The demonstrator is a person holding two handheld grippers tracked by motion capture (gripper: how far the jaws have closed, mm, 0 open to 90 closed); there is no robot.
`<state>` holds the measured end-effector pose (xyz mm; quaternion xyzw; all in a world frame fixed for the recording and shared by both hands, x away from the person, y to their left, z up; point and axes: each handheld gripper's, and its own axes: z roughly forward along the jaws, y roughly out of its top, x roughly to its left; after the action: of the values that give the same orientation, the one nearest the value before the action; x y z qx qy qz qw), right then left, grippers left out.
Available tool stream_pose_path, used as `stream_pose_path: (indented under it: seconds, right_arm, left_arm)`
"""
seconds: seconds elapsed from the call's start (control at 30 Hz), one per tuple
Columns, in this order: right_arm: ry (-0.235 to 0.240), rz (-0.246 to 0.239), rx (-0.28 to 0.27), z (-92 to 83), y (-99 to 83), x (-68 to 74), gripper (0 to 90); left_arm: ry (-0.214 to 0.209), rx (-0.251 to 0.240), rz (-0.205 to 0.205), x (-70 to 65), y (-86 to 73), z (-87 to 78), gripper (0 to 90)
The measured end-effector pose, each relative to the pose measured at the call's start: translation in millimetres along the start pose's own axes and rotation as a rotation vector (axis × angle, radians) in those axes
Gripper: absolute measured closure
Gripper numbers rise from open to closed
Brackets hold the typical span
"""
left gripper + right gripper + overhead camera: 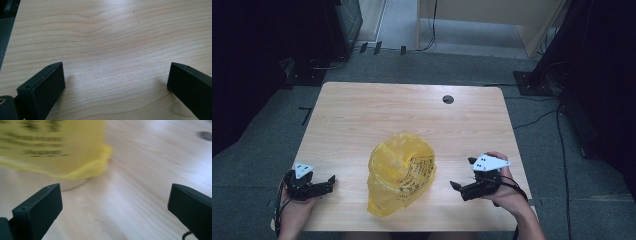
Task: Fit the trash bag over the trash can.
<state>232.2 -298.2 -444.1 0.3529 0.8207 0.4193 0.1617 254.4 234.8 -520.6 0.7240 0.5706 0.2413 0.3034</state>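
Note:
A crumpled yellow plastic bag with black print lies puffed up on the wooden table, near the front middle. My right gripper sits to the right of it, apart from it, jaws wide and bare. In the right gripper view the yellow bag is blurred at the upper left, beyond the right gripper. My left gripper rests near the table's front left corner, pointing toward the bag. The left gripper view has the left gripper open over bare wood, nothing between its fingers.
A round cable hole is set in the table near its far edge. Beyond the table, cables and dark stands lie on the grey floor, and a light wooden cabinet stands at the back.

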Motion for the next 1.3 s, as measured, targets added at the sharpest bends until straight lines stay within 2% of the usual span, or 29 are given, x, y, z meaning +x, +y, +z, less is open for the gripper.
stream_pose_path:
  seconds: [0.03,0.07,0.1,0.17,0.2,0.27,0.3,0.37,0.43,0.47,0.53,0.57,0.67,0.77,0.83,0.87,1.0,1.3]
  right_arm:
    - [0.0,0.0,0.0,0.0,0.0,0.0,0.0]
    - [-0.097,0.051,-0.001,-0.6,-1.9,-4.6,0.0]
    - [-0.097,0.051,-0.001,-0.6,-1.9,-4.6,0.0]
    - [-0.144,0.131,-0.018,-2.0,-5.1,-10.3,0.0]
    - [-0.163,0.153,-0.025,-2.3,-6.2,-12.2,0.0]
    - [-0.215,0.238,-0.033,-3.6,-9.4,-18.3,0.0]
    - [-0.238,0.329,-0.027,-4.7,-12.5,-24.2,0.0]
    - [-0.239,0.342,-0.034,-5.1,-14.9,-27.1,0.0]
    - [-0.27,0.346,-0.042,-5.2,-19.5,-29.6,0.8]
    - [-0.316,0.341,-0.049,-6.3,-24.7,-30.5,4.7]
    - [-0.358,0.37,-0.052,-8.0,-28.6,-32.6,5.2]
    - [-0.358,0.37,-0.052,-8.0,-28.6,-32.6,5.2]
    - [-0.364,0.426,-0.053,-10.9,-37.2,-38.3,5.2]
    - [-0.384,0.43,-0.04,-11.5,-42.2,-39.4,5.1]
    - [-0.397,0.435,-0.019,-12.2,-47.8,-40.7,2.0]
    - [-0.414,0.459,-0.003,-12.9,-52.4,-41.9,0.0]
    - [-0.438,0.486,0.008,-16.2,-60.7,-45.6,0.0]
    - [-0.462,0.511,0.036,-22.3,-78.8,-53.1,0.0]
  left_arm:
    - [0.0,0.0,0.0,0.0,0.0,0.0,1.0]
    - [0.0,0.0,0.0,0.0,0.0,0.0,0.9]
    - [0.0,0.0,0.0,0.0,0.0,0.0,0.9]
    - [0.0,0.0,0.0,0.0,0.0,0.0,0.9]
    - [0.0,0.0,0.0,0.0,0.0,0.0,0.9]
    - [0.0,0.001,0.001,0.0,0.0,0.0,1.0]
    - [0.0,0.0,0.0,0.0,0.0,0.0,1.0]
    - [0.0,0.001,0.001,0.1,0.0,-0.1,1.0]
    - [0.0,0.001,0.001,0.1,0.0,-0.1,1.0]
    - [0.0,0.001,0.001,0.0,0.0,-0.1,1.0]
    - [0.0,0.001,0.001,0.0,0.0,-0.1,1.0]
    - [0.0,0.001,0.001,0.0,0.0,-0.1,1.0]
    - [0.002,0.001,-0.002,-0.3,-0.1,-0.2,1.0]
    - [0.002,0.001,-0.002,-0.3,-0.1,-0.3,1.0]
    - [0.002,0.001,-0.002,-0.3,-0.1,-0.3,1.0]
    - [0.002,0.001,-0.002,-0.3,-0.1,-0.3,1.0]
    - [0.002,0.001,-0.002,-0.3,-0.1,-0.3,1.0]
    - [0.002,0.001,-0.002,-0.3,-0.1,-0.3,1.0]
